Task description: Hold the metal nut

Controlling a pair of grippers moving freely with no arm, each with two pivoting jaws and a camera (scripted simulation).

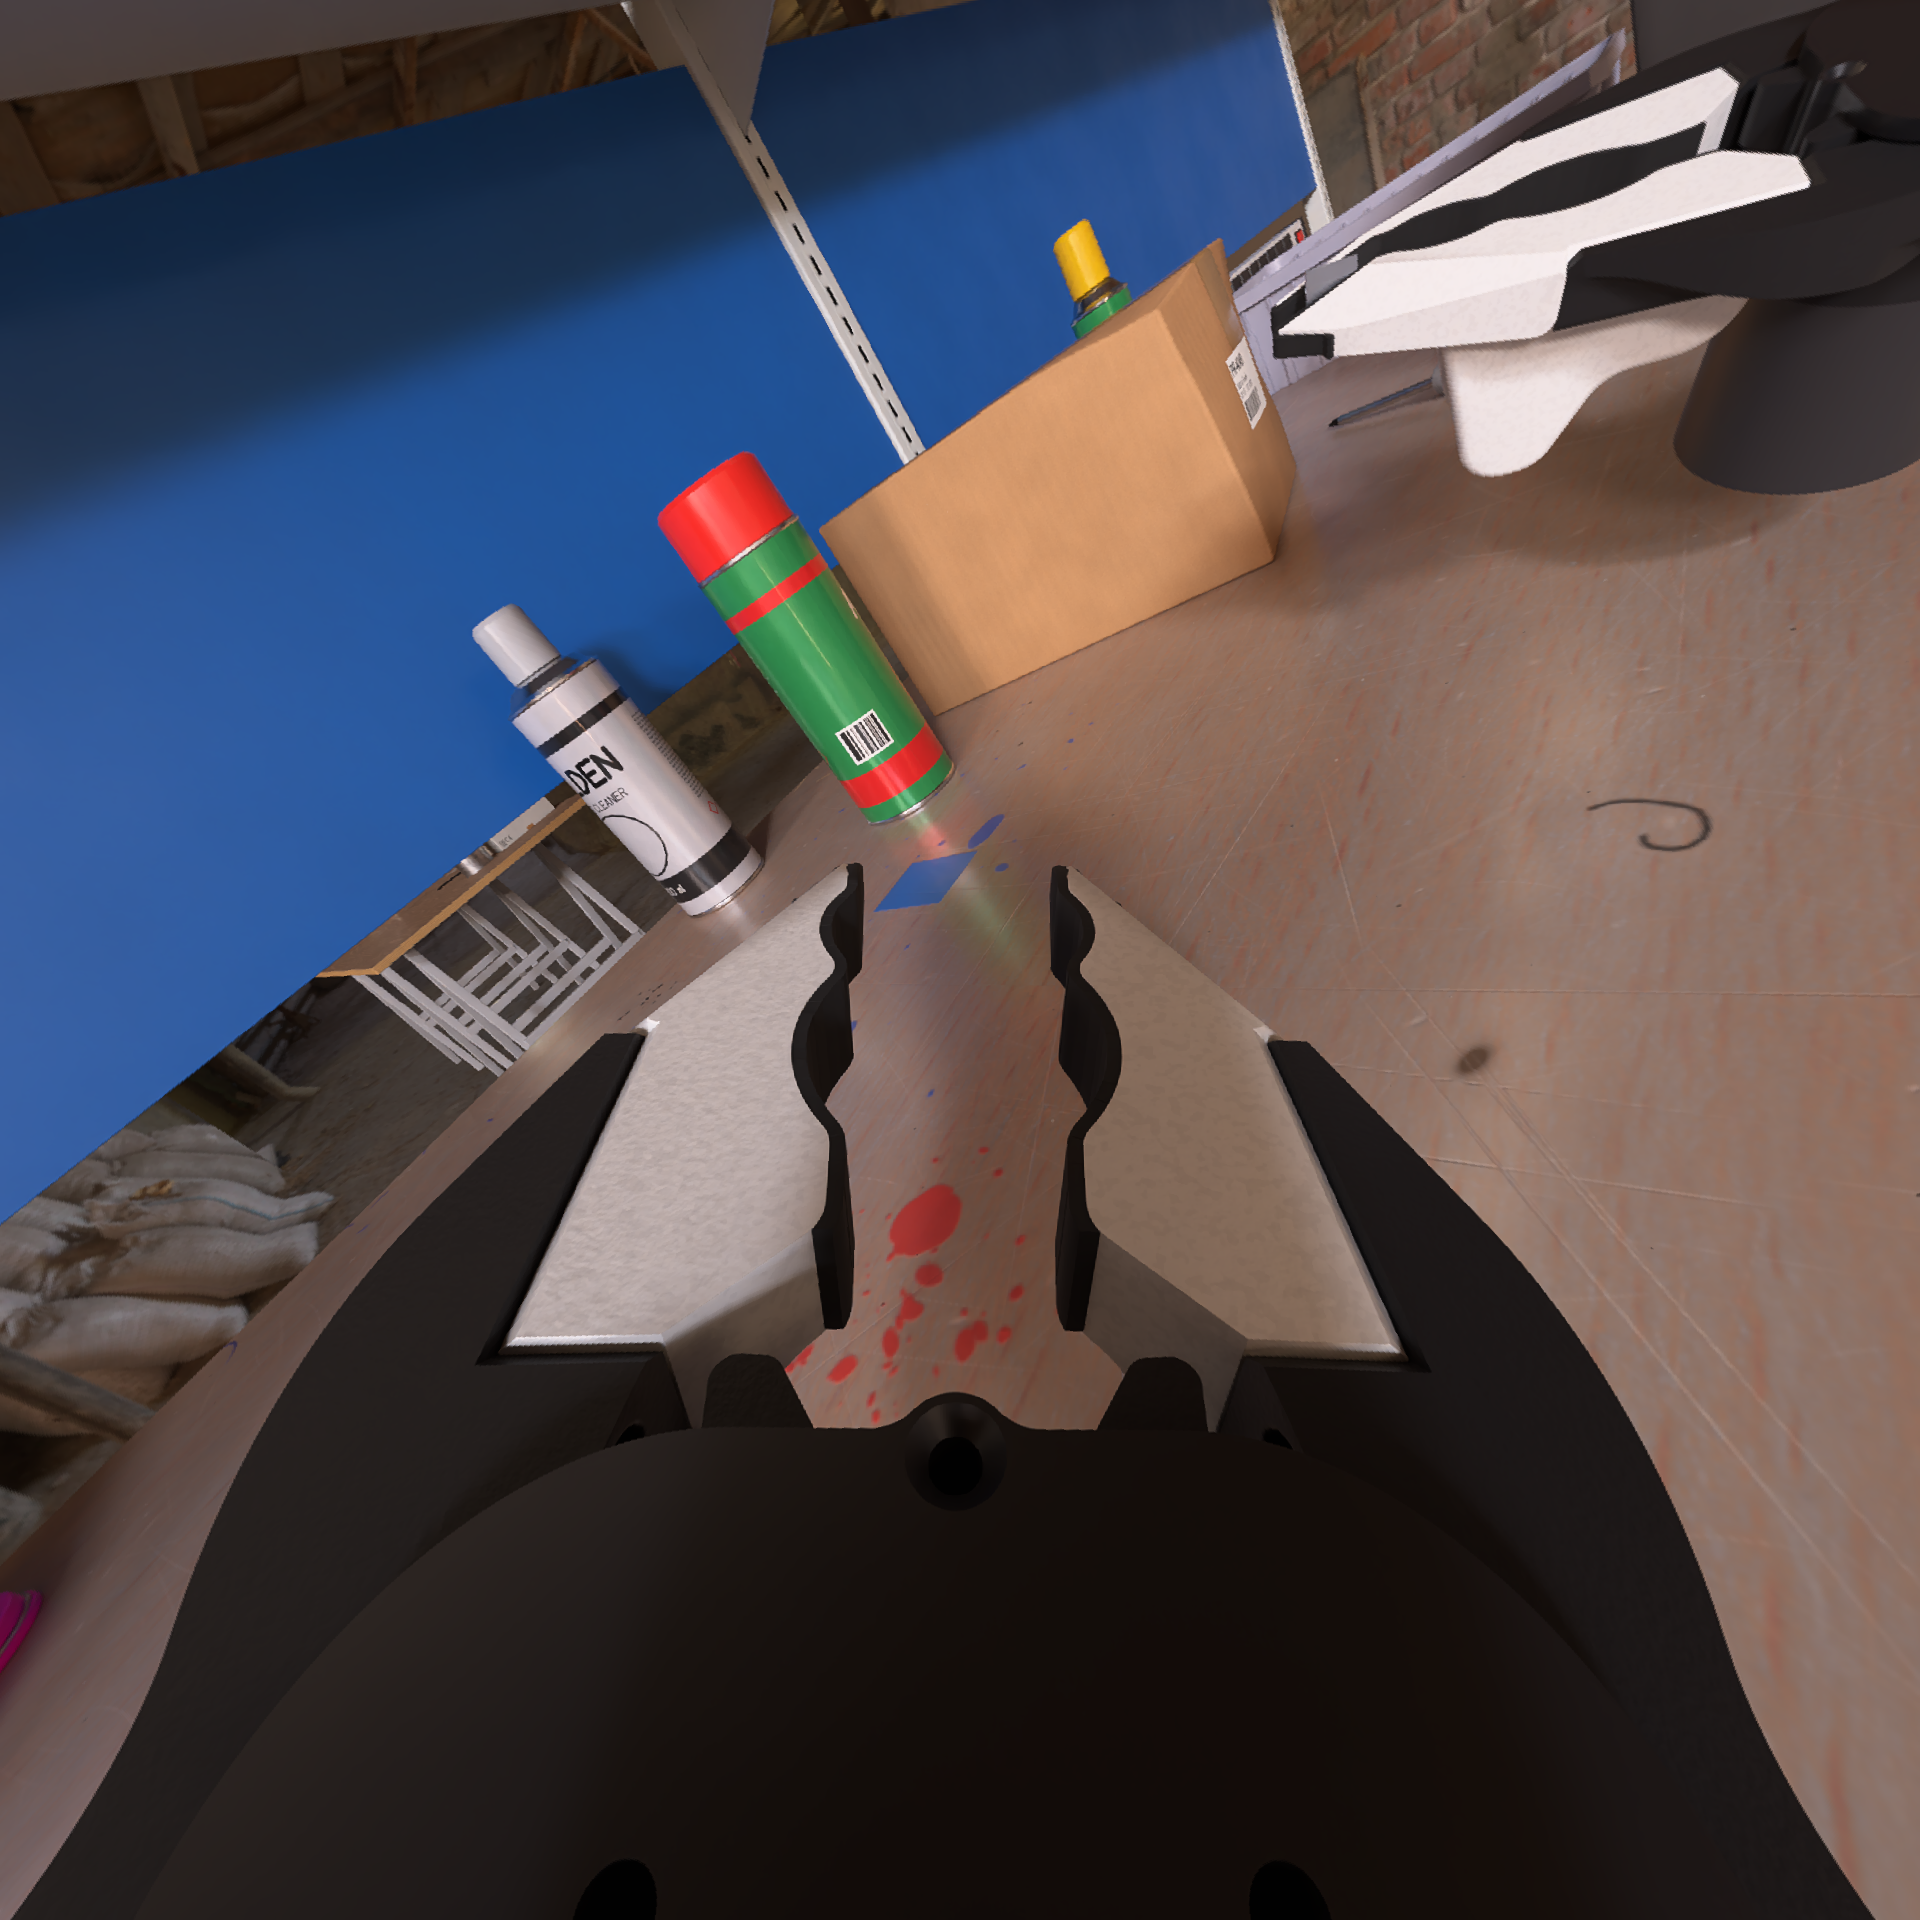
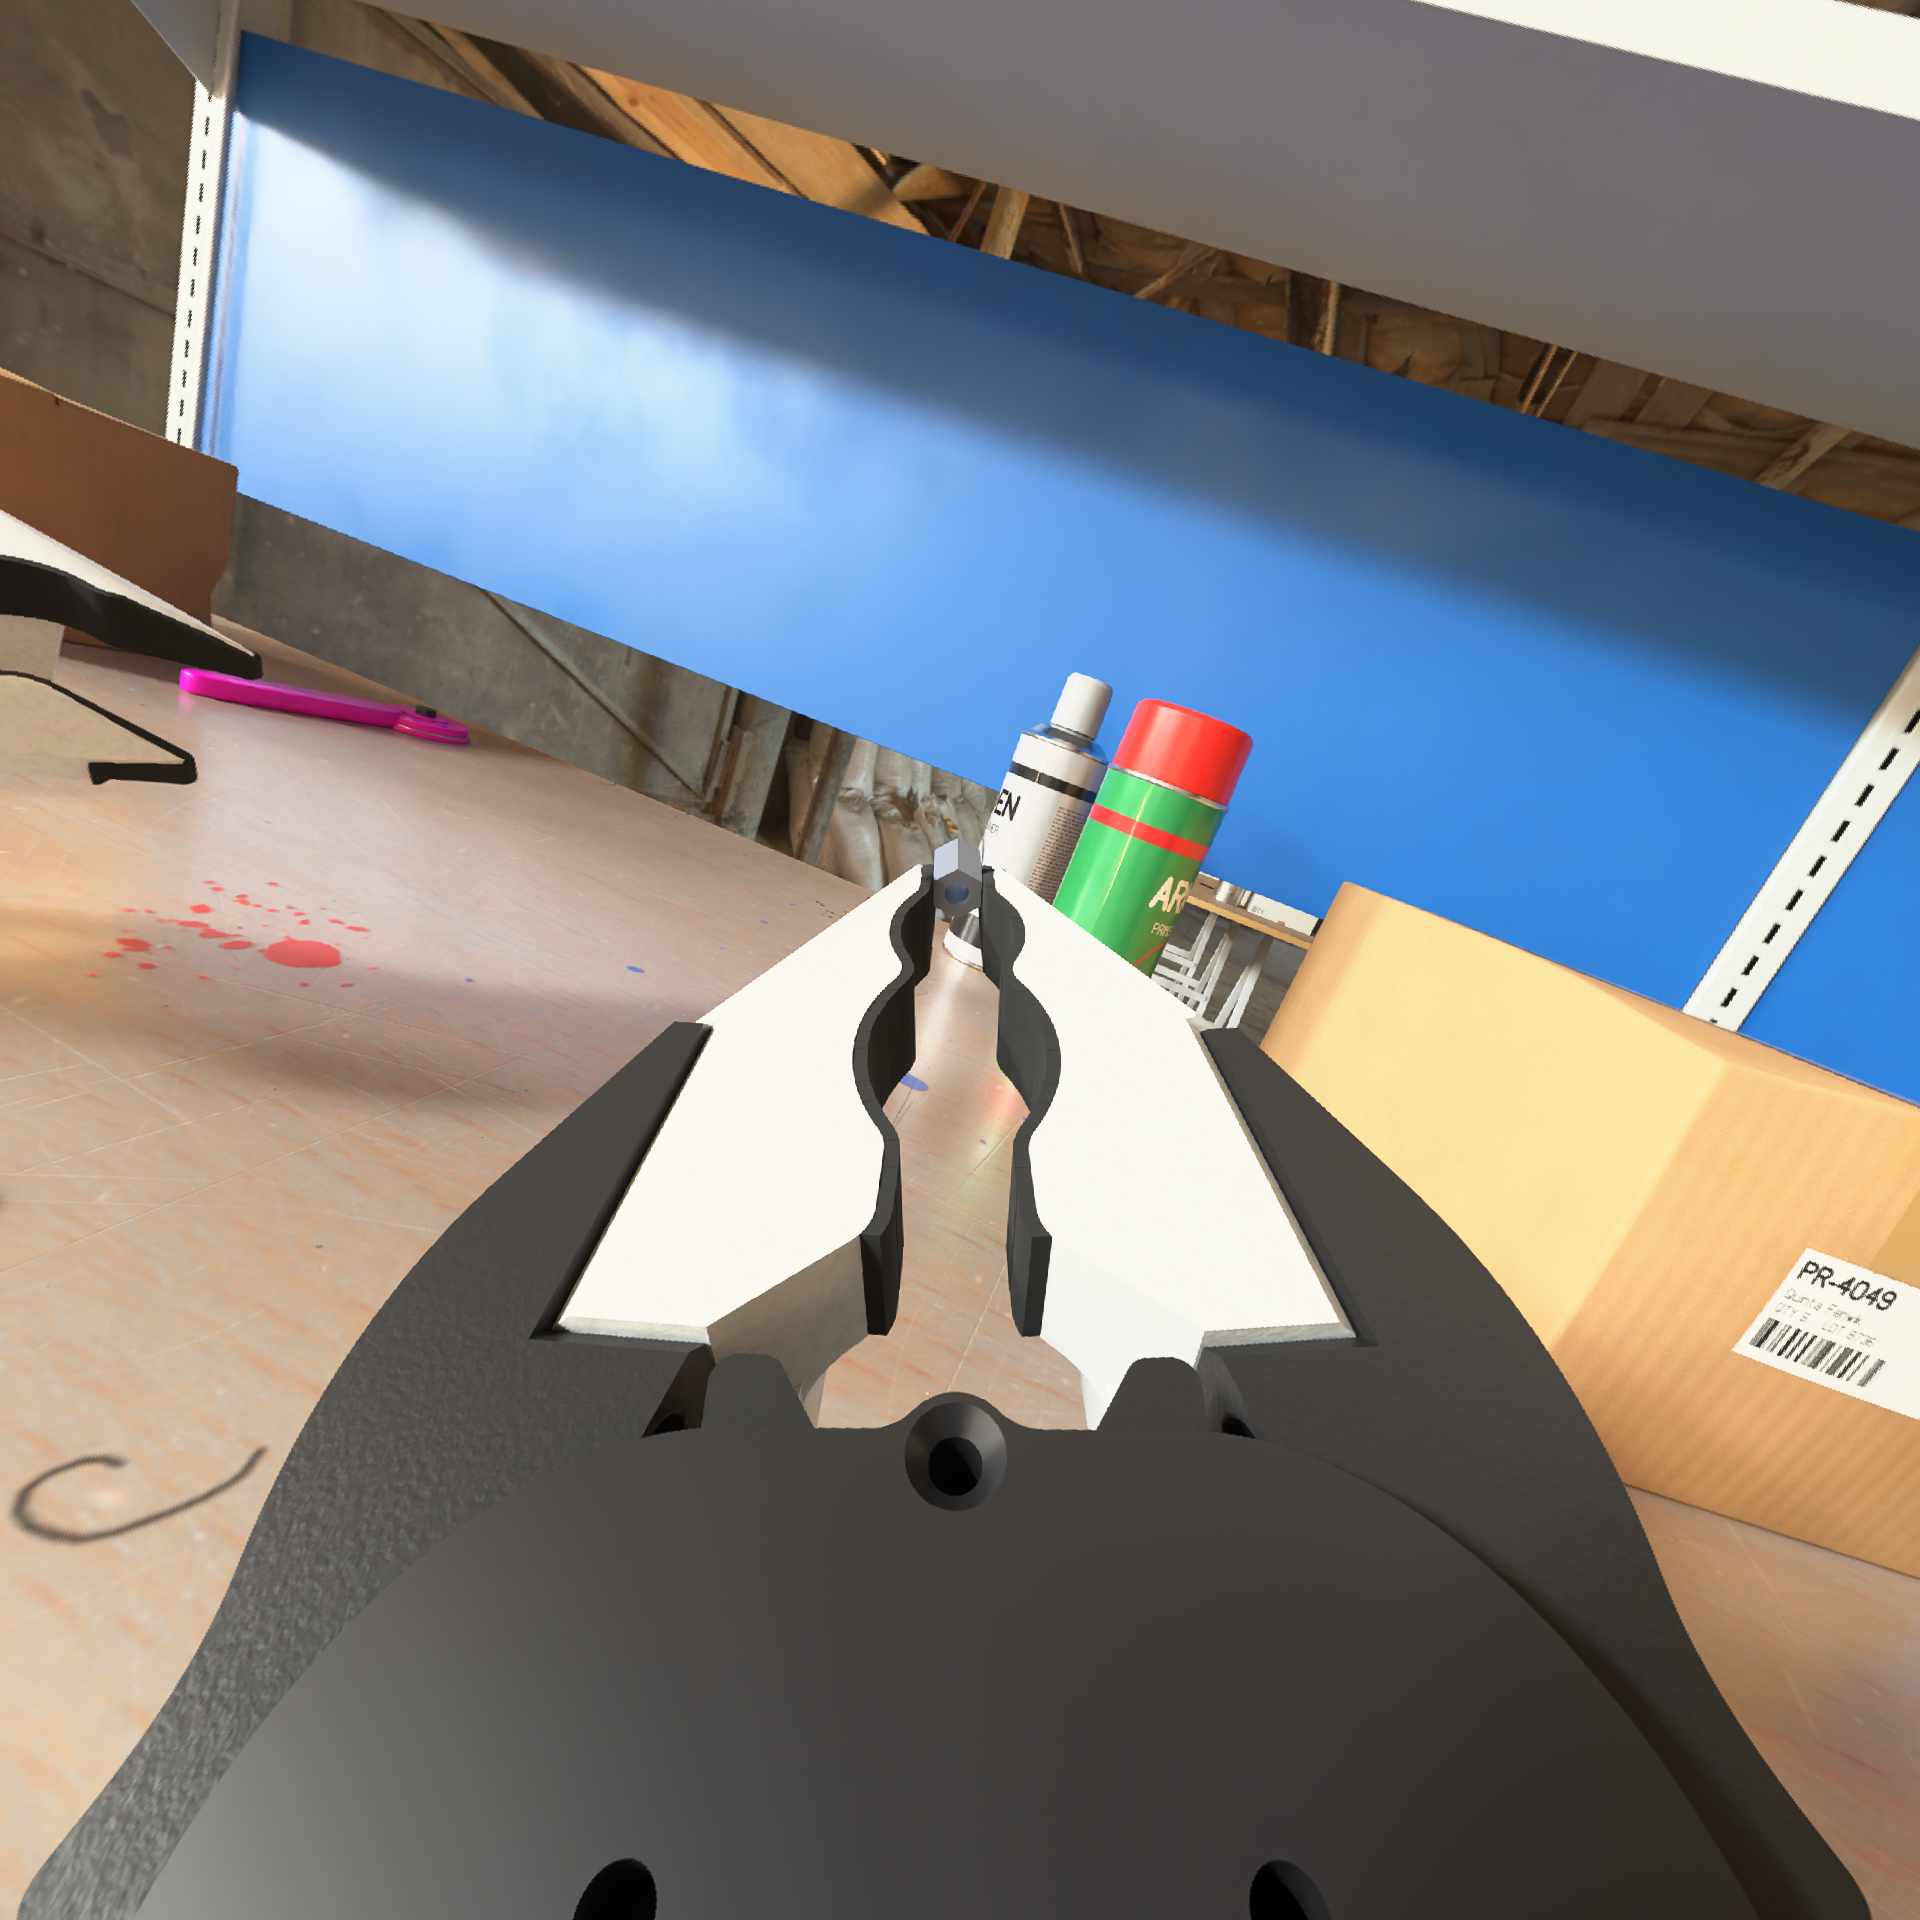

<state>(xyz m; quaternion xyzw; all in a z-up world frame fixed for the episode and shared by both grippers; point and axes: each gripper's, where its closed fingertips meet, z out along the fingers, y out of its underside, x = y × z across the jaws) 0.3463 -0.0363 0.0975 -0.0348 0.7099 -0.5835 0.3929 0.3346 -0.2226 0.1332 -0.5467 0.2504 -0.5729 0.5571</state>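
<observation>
Right tongs: we have the nut pinched at the very fingertips, the fingers nearly together with only the nut's width between them.
Nut: it is small, grey and hexagonal, lifted clear of the desk, with its bore facing us in the right wrist view.
Hold: we judge the grip shallow, since the nut sits at the tips and not in the scalloped hollows farther back; we should keep the squeeze steady and move slowly, without tilting the tongs, so that it does not pop out.
Left tongs: ours here stand apart by a clear gap and hold nothing, low over the desk above a red paint splash.
Left's part: we judge it best kept well apart from the right tongs so as not to knock the nut.
Marks: a blue patch lies just past the left fingertips, and a dark curl farther to the side.
Cans: a white can and a green can with a red cap stand side by side, capped; we cannot see what is in them.
Box: the cardboard box is shut, its contents hidden.
Behind the box: a yellow-capped can shows only its top.
Pink tool: it lies flat on the far desk.
</observation>
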